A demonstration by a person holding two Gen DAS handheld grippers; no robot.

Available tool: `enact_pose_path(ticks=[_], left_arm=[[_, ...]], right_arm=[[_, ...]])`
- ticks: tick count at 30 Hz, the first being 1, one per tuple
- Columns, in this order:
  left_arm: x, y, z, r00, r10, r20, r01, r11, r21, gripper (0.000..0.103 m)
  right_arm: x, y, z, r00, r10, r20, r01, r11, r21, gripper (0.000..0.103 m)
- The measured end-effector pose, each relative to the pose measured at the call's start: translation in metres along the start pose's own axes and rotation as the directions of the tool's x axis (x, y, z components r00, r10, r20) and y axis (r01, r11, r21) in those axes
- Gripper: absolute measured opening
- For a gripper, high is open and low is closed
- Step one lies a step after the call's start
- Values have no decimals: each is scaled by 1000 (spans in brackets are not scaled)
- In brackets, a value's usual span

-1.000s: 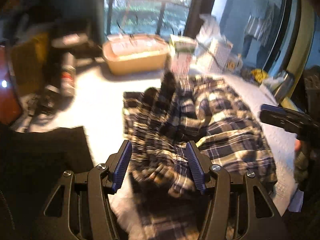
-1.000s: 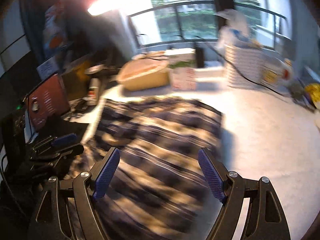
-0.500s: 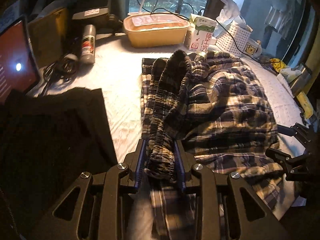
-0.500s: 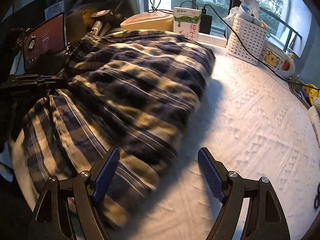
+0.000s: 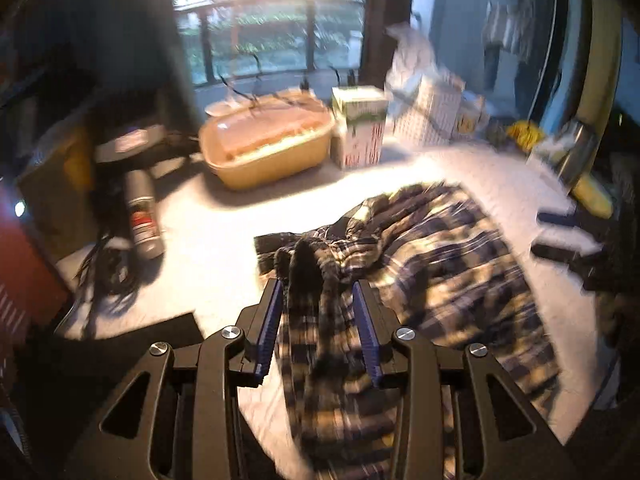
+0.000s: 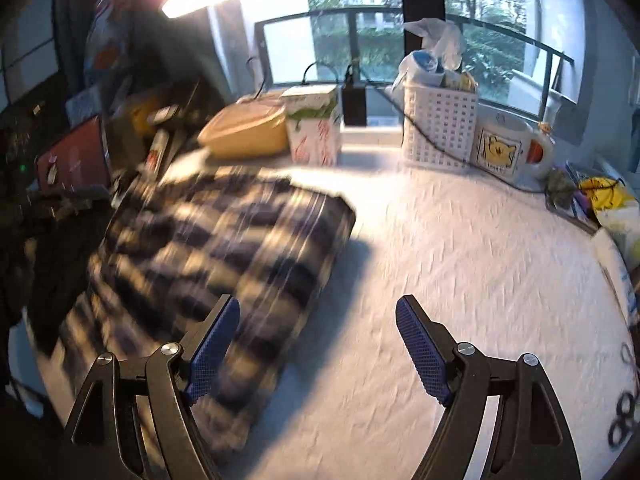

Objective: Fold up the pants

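- Plaid pants lying bunched on white-covered desk, ahead of both grippers.
- Left gripper jaws opening, gathered waistband between them.
- Right gripper hanging wide open, empty, pants edge just left of it.
- Looking soft, light, floppy; probably best pinching waistband or hem corners.

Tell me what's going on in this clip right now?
A person with a handheld gripper in each hand is folding plaid pants on a white-covered table. The left gripper has the bunched waistband between its fingers, and its jaws are opening, so it looks to be letting go; the blur hides whether the pads still press. The right gripper is open and holds nothing, hovering at the pants' near edge. The pants lie roughly folded but rumpled, not yet a tidy fold.
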State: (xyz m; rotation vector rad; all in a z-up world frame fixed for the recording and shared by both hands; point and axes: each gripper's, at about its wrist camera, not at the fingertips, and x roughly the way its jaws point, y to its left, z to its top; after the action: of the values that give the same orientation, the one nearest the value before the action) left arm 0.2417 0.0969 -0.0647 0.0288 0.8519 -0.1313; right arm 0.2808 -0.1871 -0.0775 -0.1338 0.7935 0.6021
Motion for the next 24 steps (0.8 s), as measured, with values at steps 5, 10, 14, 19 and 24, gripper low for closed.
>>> enact_pose_path(ticks=[5,10,14,19,24], left_arm=[[40,1,9,998,61,-34,-59,997,50,36],[65,29,11,998,35,-61,-39,997,-68,39],[74,40,6,998,14,-64,-20,995,-96,51],[75,57,1,998,-33,-61,23,988,-153,61],[63,56,4,998,-45,-48,37,987,-159,60]], right_arm=[[29,-3,27,1000,0,-3,0,1000,14,82],[62,1,39,999,-11,-48,10,1000,-16,82],[91,-2,42,995,-29,-99,27,999,-26,82],[111,-10,46,993,-55,-102,54,998,-9,82],[111,-27,55,991,-116,-66,120,991,60,82]])
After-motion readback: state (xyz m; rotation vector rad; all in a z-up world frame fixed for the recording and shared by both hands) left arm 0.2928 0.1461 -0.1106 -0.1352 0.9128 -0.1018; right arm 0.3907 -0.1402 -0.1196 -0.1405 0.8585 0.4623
